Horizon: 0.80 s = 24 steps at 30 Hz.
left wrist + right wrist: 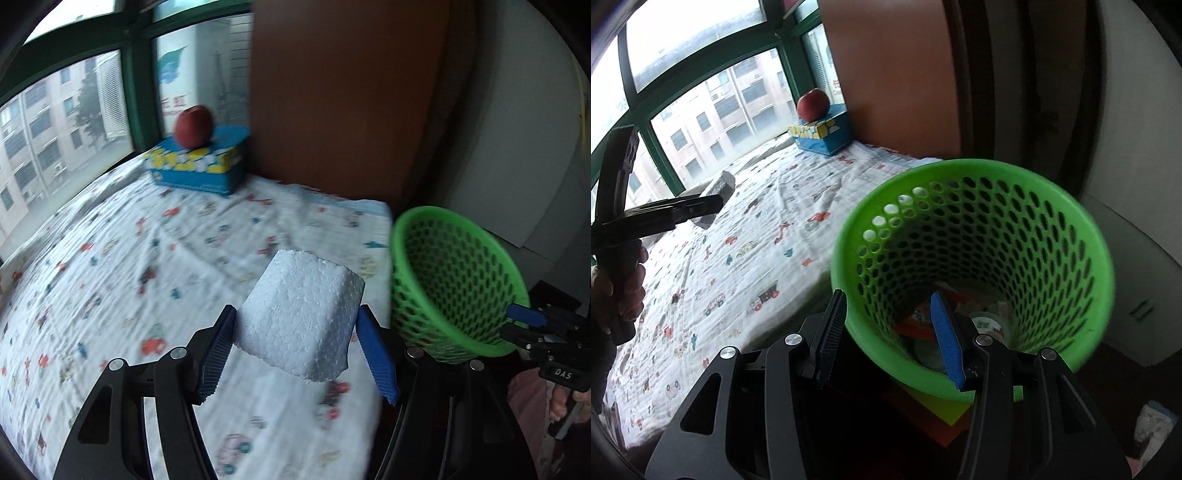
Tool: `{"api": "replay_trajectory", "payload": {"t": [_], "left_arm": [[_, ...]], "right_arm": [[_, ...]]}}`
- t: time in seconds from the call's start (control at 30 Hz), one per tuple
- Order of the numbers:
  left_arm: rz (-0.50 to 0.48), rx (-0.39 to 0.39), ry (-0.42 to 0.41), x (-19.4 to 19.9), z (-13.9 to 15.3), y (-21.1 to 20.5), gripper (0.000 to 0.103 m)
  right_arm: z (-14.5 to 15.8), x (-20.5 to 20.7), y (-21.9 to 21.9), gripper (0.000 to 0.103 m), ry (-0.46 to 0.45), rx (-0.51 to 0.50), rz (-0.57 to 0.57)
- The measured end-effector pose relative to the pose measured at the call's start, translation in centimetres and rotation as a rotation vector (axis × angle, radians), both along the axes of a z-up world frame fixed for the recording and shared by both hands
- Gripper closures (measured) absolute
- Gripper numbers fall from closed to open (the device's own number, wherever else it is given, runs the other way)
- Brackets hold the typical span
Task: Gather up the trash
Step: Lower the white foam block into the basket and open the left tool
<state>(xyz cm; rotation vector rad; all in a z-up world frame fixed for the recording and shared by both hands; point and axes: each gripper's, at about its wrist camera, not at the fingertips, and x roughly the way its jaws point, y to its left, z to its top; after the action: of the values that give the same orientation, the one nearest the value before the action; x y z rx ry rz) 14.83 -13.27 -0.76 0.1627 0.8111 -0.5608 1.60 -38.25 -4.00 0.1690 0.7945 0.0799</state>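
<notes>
A white foam block [301,314] hangs above the patterned bed sheet [110,258], and my left gripper [297,314] is shut on it, one blue pad on each side. To its right the green mesh basket [443,280] is tilted, its mouth facing the block. My right gripper [888,295] is shut on the basket's near wall [857,325], one finger outside and one inside. An orange wrapper [919,317] and other litter lie in the basket's bottom. The right wrist view shows the left gripper [713,203] and the foam block [720,184] at far left.
A red apple [194,125] sits on a blue tissue box [199,166] at the bed's far corner by the window [66,122]. A brown wooden panel [332,92] stands behind the bed. A white cabinet [1137,280] is to the right of the basket.
</notes>
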Motion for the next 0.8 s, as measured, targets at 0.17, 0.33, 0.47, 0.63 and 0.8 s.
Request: {"api": "replay_trajectory", "payload": {"t": [0.17,0.33,0.47,0.63,0.8], "left_arm": [[-0.056,-0.002,-0.006,-1.4,0.5,-3.2,0.039],[-0.11,-0.001,-0.006,-2.4,0.7,-6.3,0.039],[-0.137,0.006,0.006,-2.8,0.6,-8.5,0.039],[-0.162,0.017,0.02,-3.0,0.3,-11.3,0.039],[-0.175,0.039,0.035,-3.1,-0.2,-13.5,0.039]], "right_arm": [[0.4,-1.3,-1.3,0.055,-0.011,-0.002,-0.021],[0.4,-2.3,-2.5,0.055,-0.012,0.005,-0.046],[0.2,-2.8,-3.4,0.055,-0.01,0.023,-0.071],[0.0,-3.4,-4.2,0.055,-0.002,0.038,-0.094],[0.2,-3.9,-5.2,0.055,-0.005,0.049,-0.128]]}}
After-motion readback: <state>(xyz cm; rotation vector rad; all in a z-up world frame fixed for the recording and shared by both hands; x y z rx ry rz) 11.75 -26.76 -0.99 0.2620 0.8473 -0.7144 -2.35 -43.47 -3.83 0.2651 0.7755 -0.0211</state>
